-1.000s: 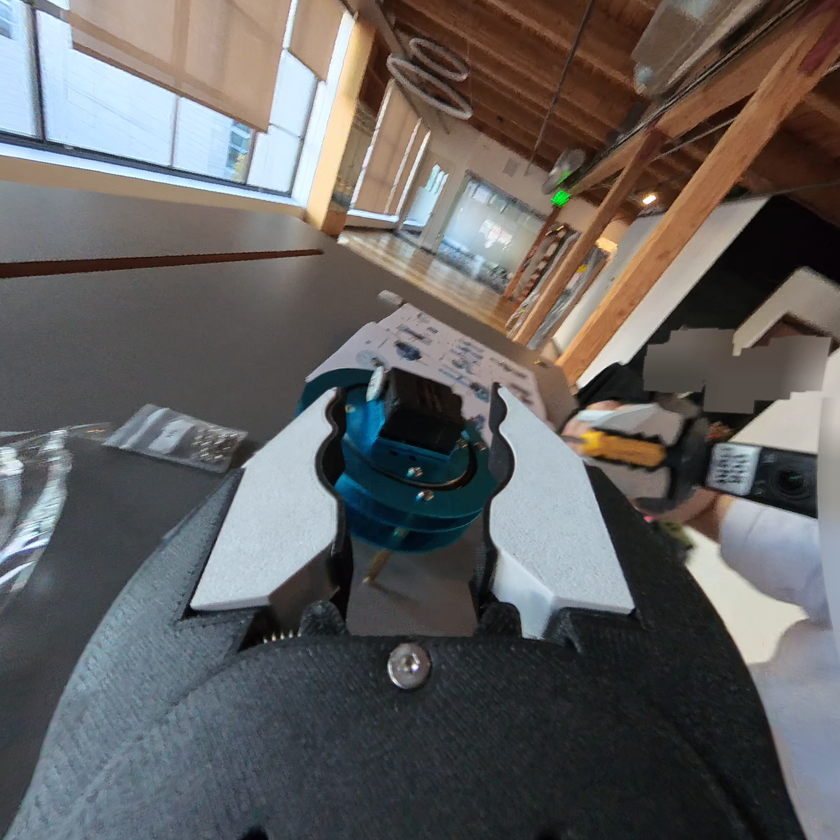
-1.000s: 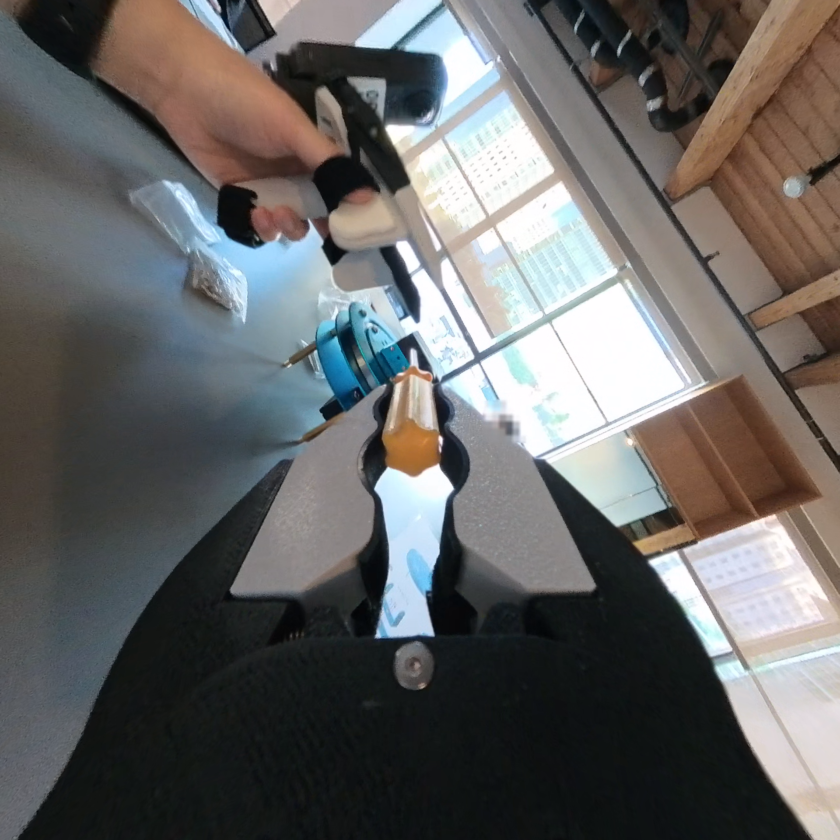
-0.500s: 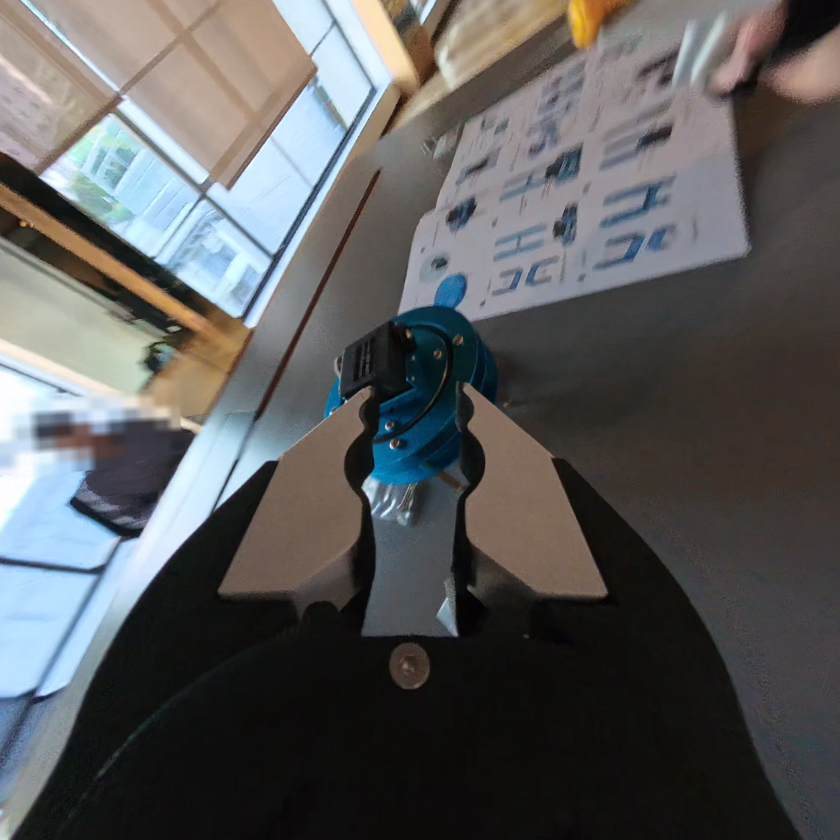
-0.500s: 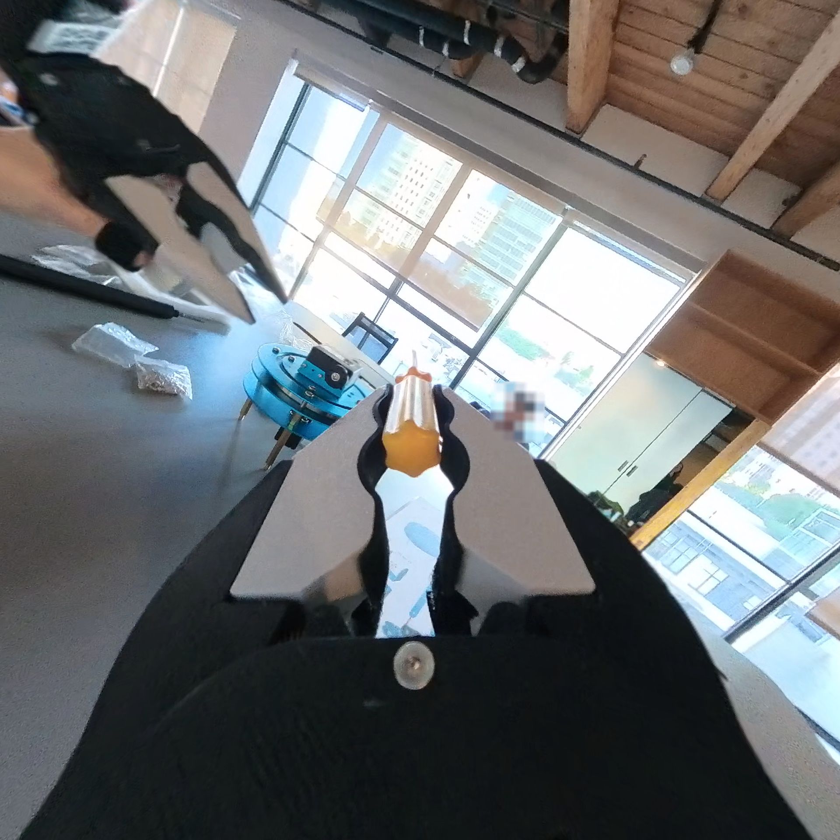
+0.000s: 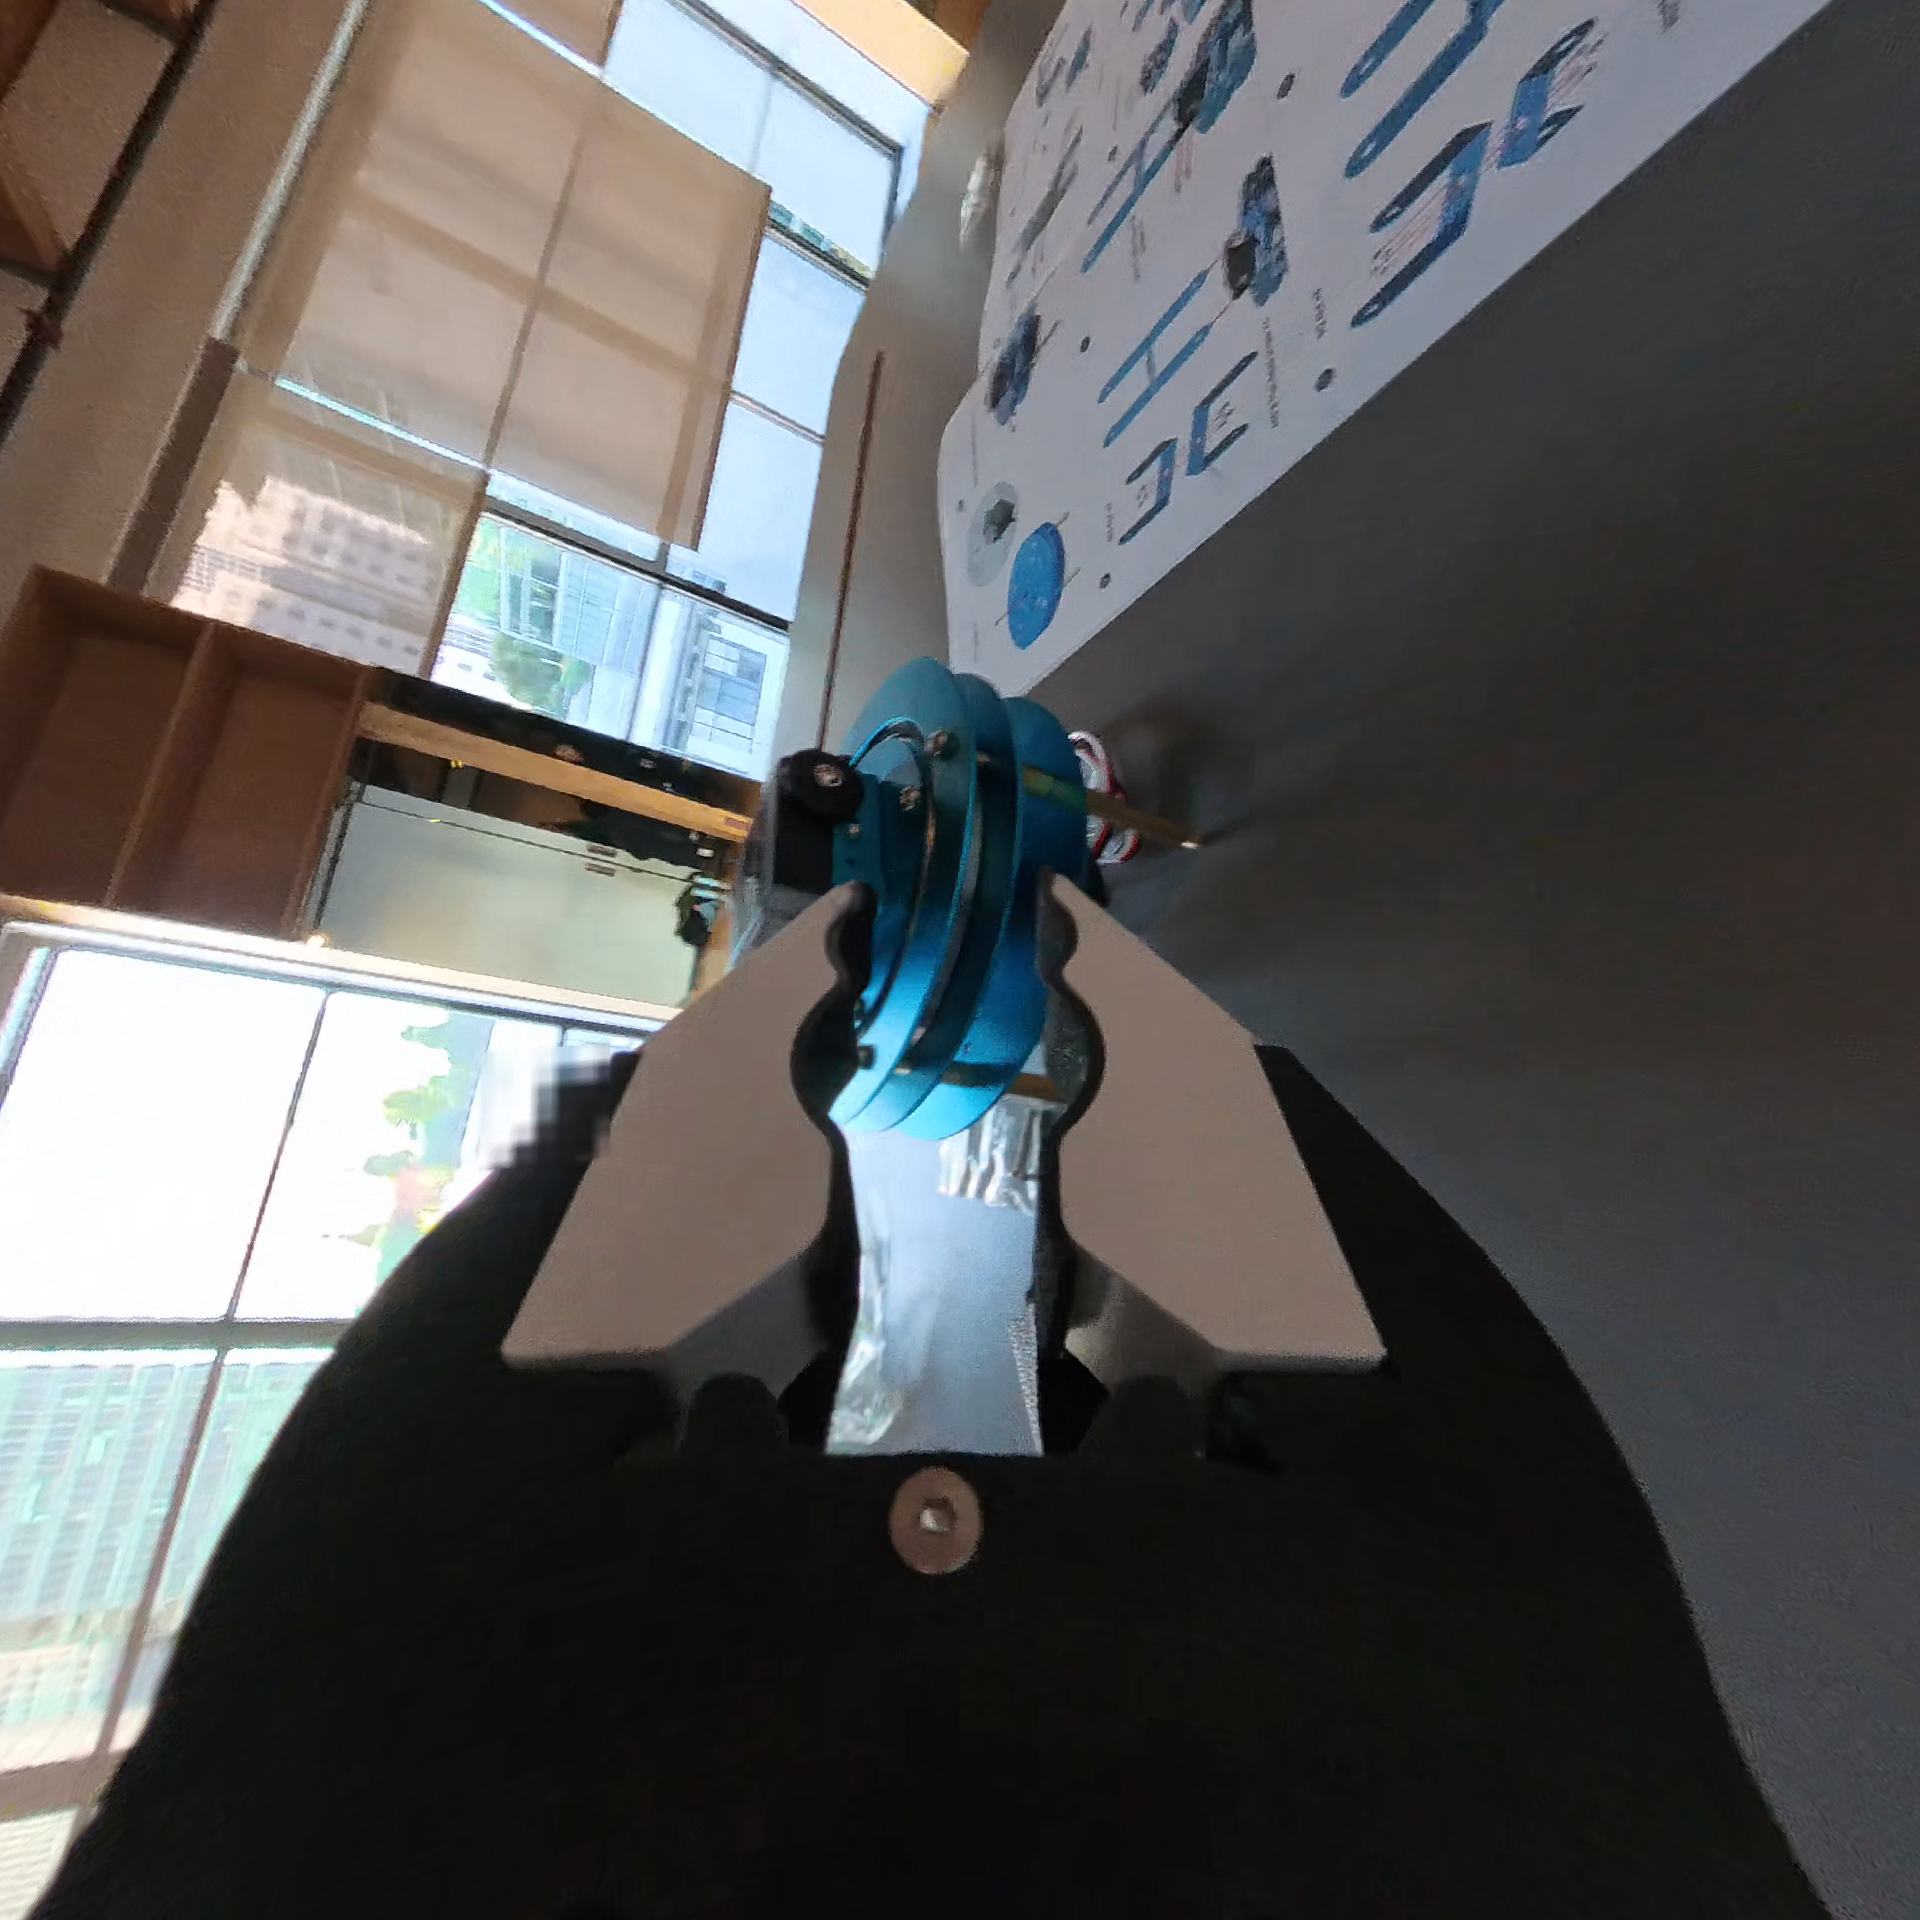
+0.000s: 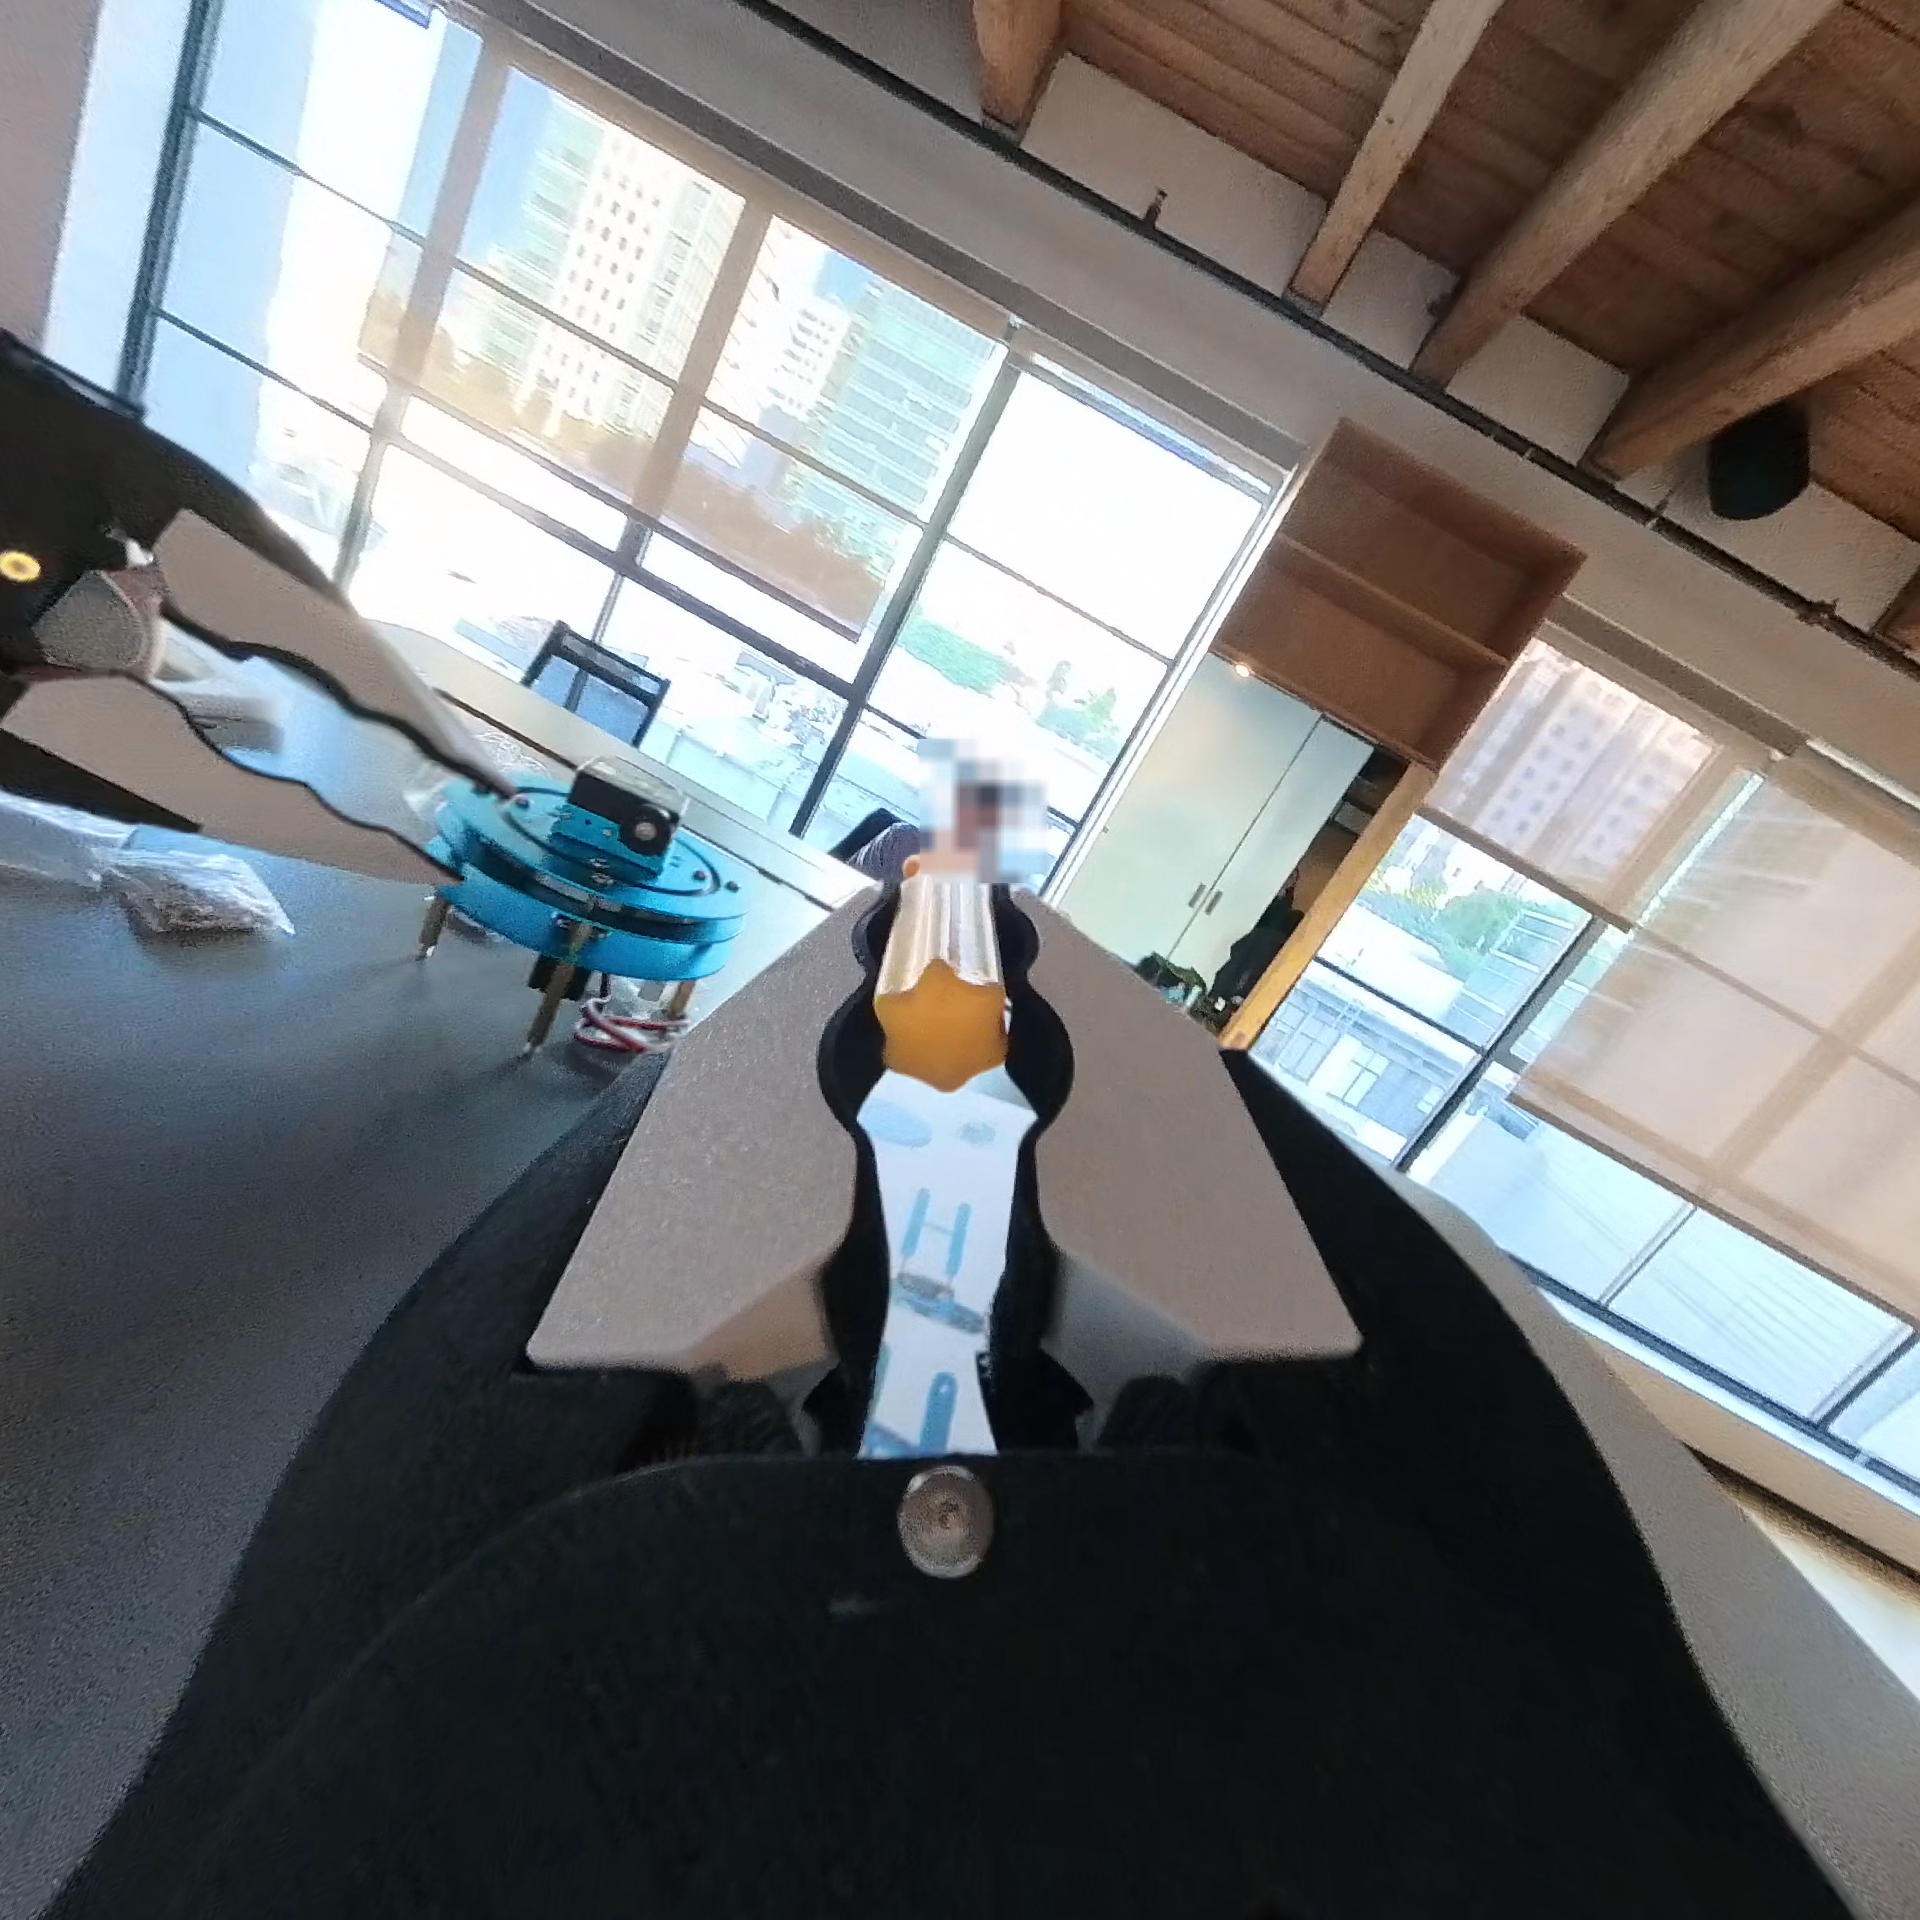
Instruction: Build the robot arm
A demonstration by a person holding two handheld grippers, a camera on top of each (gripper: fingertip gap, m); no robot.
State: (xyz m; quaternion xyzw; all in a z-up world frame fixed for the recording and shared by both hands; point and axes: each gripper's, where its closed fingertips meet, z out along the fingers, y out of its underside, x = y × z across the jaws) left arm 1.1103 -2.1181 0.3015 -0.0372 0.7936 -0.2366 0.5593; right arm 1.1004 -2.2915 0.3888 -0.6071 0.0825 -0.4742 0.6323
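The left gripper [image 5: 951,914] has its two grey fingers spread around the rim of a round blue metal disc assembly [image 5: 935,935], a stack of plates with a small black box-shaped motor [image 6: 623,816] on top and thin brass legs [image 6: 540,1013] underneath; in the right wrist view the finger tips reach the near edge of that stack from its left, one above and one below the plates, and whether they press on it cannot be told. The blue assembly stands on a dark grey table [image 5: 1558,831]. Just beyond it lies a white printed sheet [image 5: 1247,312] with blue part drawings, and red-and-white wires [image 5: 1101,800] curl beneath it. A small clear plastic bag [image 6: 187,904] of tiny parts lies on the table left of the assembly. The right gripper [image 6: 943,966] is clamped on the fluted amber-yellow plastic handle of a screwdriver [image 6: 940,997], held to the right of the assembly and well apart from it.
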